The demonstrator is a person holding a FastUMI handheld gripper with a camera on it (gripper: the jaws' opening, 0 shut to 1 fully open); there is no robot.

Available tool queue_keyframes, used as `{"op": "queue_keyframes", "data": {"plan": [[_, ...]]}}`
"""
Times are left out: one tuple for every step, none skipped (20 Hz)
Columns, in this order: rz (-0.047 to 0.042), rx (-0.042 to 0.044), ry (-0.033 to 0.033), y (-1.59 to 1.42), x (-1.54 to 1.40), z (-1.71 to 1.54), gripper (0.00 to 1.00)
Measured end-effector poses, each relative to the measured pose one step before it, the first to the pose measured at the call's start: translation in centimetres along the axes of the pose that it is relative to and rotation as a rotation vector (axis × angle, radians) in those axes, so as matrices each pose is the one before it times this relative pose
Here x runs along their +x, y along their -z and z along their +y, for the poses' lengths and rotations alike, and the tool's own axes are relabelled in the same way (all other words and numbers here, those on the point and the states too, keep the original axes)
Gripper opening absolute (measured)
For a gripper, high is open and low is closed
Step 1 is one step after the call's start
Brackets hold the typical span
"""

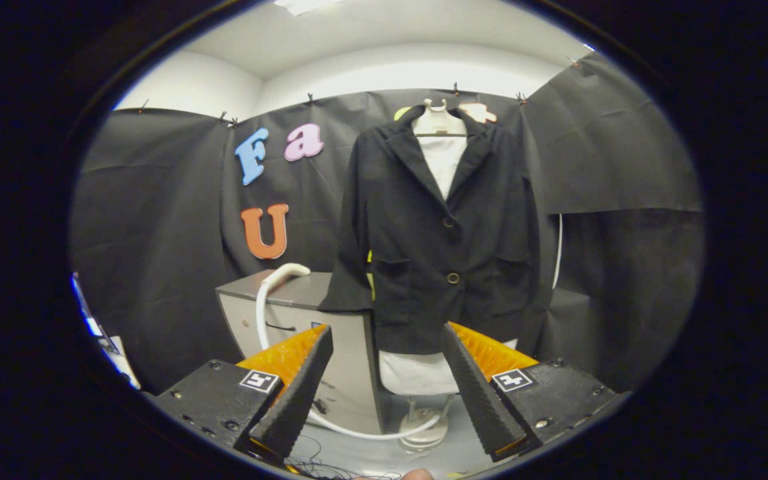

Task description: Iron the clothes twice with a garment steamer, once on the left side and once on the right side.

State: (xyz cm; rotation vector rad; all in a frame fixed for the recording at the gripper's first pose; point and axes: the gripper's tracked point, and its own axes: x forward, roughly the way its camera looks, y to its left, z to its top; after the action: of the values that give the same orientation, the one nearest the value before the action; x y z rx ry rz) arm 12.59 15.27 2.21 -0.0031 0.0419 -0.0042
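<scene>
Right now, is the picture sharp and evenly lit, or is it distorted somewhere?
In the gripper view, fisheye bending curves the cabinet and the booth wall; the black jacket is sharp but so dark its folds barely show; the ceiling light glares white; the open gripper is crisp.

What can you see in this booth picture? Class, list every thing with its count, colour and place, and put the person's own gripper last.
jacket: one, black, buttoned, on a mannequin beyond the gripper, facing it.
mannequin: one, white torso form, inside the jacket; its lower edge shows below the hem, and it stands on a pale round base.
cabinet: one, grey with a dark top, beside the jacket and behind one finger.
hose: one, white, curving from the cabinet top down its front to the floor near the mannequin's base.
cables: a few, thin and dark, on the floor just ahead of the fingers.
gripper: one, fingers open, holding nothing, pointed at the jacket's hem.
</scene>
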Motion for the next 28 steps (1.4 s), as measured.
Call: {"op": "queue_keyframes", "data": {"plan": [[0.00452, 0.00672, -0.00968, -0.379, 0.986, 1.619, 1.0], [0.00283, 0.00661, -0.01451, -0.392, 1.064, 1.758, 1.0], [0.00673, 0.00947, -0.00558, -0.324, 1.156, 1.551, 1.0], [0.00601, 0.01623, -0.01072, -0.292, 1.044, 1.478, 1.0], [0.00517, 0.01902, -0.01276, -0.298, 1.184, 1.654, 1.0], [0.00346, 0.0082, -0.01865, -0.172, 1.349, 1.769, 1.0], [0.01607, -0.00537, -0.00753, -0.083, 1.405, 1.413, 1.0], [0.0141, -0.00323, -0.01009, -0.029, 1.343, 1.341, 1.0], [0.01408, 0.00179, -0.01136, -0.158, 1.267, 1.366, 1.0], [0.01202, 0.0008, -0.0167, -0.162, 1.28, 1.423, 1.0], [0.01164, -0.0009, -0.01248, -0.171, 1.295, 1.235, 1.0], [0.00568, -0.00648, -0.01433, -0.271, 1.378, 1.08, 1.0], [0.00758, -0.01197, -0.011, -0.362, 1.429, 1.056, 1.0], [0.00918, -0.01605, -0.00876, -0.173, 1.466, 0.817, 1.0], [0.00465, -0.01728, -0.01441, -0.442, 1.462, 0.789, 1.0], [0.00665, -0.0143, -0.00736, -0.231, 1.619, 0.583, 1.0], [0.00859, -0.01145, -0.01721, -0.3, 1.692, 0.642, 1.0], [0.00987, -0.0073, -0.00785, -0.156, 1.844, 0.365, 1.0], [0.00104, -0.01128, -0.01211, -0.384, 1.992, 0.271, 1.0], [0.0163, -0.00892, -0.00186, -0.1, 2.191, 0.044, 1.0], [0.02783, -0.0024, -0.00479, 0.169, 2.013, 0.073, 1.0], [0.02519, 0.00649, -0.00827, 0.207, 2.105, 0.273, 1.0], [0.02219, 0.00429, -0.00858, 0.129, 1.916, 0.182, 1.0], [0.02228, -0.00073, -0.00113, 0.31, 1.943, 0.088, 1.0], [0.02718, -0.00615, -0.00235, 0.023, 2.057, 0.119, 1.0], [0.02084, -0.00602, 0.00005, 0.228, 1.628, 0.199, 1.0], [0.03193, -0.00285, 0.01008, 0.217, 1.617, -0.139, 1.0], [0.03187, 0.00694, 0.01131, 0.145, 1.846, -0.022, 1.0]]}}
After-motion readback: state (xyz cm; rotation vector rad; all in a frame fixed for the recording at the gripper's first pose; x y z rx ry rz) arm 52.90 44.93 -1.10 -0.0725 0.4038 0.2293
